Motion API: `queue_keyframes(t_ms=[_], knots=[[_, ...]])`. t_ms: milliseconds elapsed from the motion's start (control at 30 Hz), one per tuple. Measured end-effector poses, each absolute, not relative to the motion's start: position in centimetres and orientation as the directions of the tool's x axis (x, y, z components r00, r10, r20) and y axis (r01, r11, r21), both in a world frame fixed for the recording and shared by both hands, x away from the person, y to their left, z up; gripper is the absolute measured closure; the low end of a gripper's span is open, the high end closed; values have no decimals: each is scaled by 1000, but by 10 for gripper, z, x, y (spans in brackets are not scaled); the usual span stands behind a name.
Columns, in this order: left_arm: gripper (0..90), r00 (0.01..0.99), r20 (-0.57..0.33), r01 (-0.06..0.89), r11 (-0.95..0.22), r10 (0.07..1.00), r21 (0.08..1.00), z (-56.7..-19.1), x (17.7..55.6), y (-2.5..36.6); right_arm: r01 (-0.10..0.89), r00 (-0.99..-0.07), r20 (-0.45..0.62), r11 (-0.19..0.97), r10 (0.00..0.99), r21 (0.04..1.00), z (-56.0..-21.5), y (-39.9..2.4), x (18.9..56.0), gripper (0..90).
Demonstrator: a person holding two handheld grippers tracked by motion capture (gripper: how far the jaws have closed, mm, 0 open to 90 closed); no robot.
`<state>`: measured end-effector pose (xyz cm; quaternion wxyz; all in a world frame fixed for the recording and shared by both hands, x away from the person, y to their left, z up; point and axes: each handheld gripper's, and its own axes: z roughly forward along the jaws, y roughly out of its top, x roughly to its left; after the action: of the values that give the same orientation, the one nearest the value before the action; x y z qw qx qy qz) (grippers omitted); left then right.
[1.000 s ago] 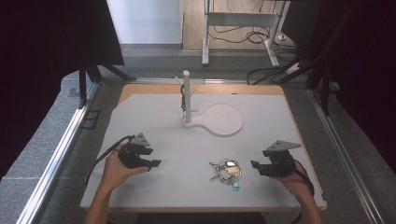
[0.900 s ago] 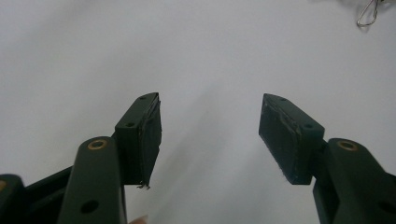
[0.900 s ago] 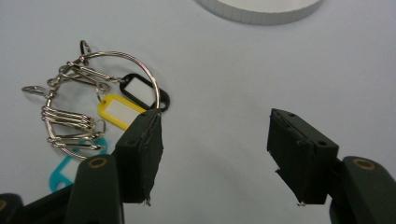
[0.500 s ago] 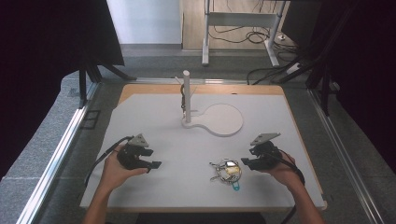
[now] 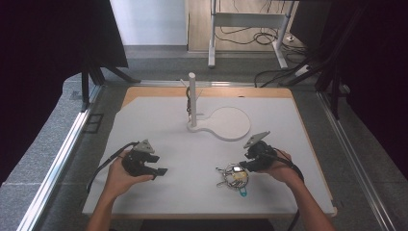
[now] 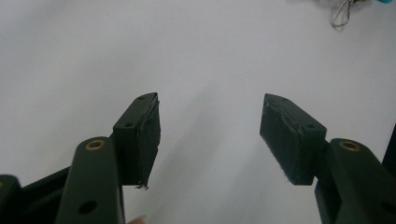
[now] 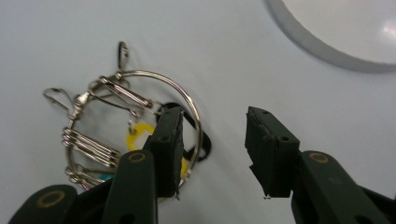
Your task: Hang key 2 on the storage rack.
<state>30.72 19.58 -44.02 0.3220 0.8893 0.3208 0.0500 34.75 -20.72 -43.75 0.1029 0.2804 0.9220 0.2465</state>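
A metal key ring (image 5: 233, 176) with several clips and small yellow and blue tags lies on the white mat (image 5: 202, 192) near the front. My right gripper (image 5: 243, 166) sits at its right edge. In the right gripper view the ring's wire (image 7: 140, 74) runs just inside the left jaw of my right gripper (image 7: 212, 135). The jaws have just been closing, with the rim between them, and the pads do not press on it. My left gripper (image 5: 161, 172) rests on the mat at the left, open and empty (image 6: 210, 126). The key ring (image 6: 343, 14) lies far ahead of it.
A white stand with an upright post (image 5: 192, 96) and a round flat base (image 5: 231, 122) stands at the back middle of the mat; its base edge (image 7: 336, 42) lies beyond my right gripper. Metal rails (image 5: 57, 163) border the table at both sides.
My right gripper has slid left across the mat up to the key ring, and its jaws have narrowed. The left gripper has stayed where it was.
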Motion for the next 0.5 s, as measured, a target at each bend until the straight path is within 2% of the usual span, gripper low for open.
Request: queue_keyframes(t_ms=[500], knots=[[386, 791, -116, 533, -583, 601, 614, -440, 304, 197, 393, -888, -57, 817, 457, 421, -448, -174, 358, 618]])
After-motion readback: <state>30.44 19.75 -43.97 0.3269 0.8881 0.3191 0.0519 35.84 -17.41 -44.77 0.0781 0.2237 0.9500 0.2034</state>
